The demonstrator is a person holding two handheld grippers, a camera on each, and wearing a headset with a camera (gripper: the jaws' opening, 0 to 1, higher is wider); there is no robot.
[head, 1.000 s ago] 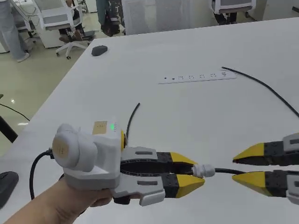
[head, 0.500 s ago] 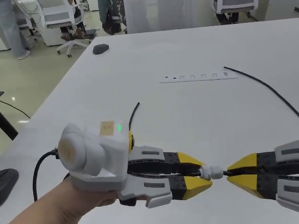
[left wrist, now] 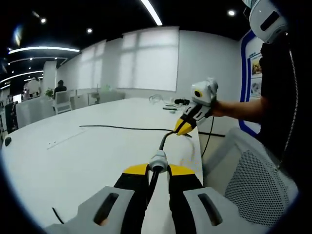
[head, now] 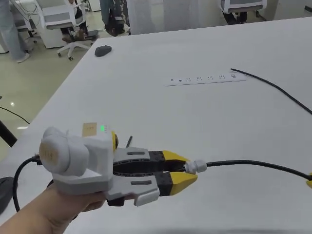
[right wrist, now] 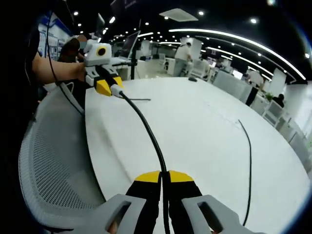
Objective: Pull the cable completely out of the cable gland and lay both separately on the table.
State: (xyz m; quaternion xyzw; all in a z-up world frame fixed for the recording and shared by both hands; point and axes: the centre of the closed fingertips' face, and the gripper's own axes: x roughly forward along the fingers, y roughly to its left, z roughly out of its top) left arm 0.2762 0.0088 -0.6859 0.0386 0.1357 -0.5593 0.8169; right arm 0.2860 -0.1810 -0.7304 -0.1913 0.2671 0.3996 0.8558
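My left gripper (head: 187,170) is shut on the white cable gland (head: 195,166), just above the table at the lower left of the head view. A black cable (head: 253,164) runs from the gland rightward to my right gripper (head: 309,181), of which a yellow tip shows at the frame edge. In the right gripper view my right gripper (right wrist: 165,176) is shut on the cable (right wrist: 146,130), which leads up to the gland (right wrist: 116,91). A short cable tail (head: 129,141) sticks out behind the left jaws. The left gripper view has the gland (left wrist: 158,161) between its jaws.
A white power strip (head: 204,79) lies mid-table with its black cord (head: 273,87) trailing right. A dark mouse (head: 103,50) sits at the far left corner. Office chairs stand beyond the table. A grey mesh chair (right wrist: 53,161) is by the near edge.
The grippers have drawn apart: the right one moved right, nearly out of the head view. More cable now spans between them, and the tail behind the gland is shorter.
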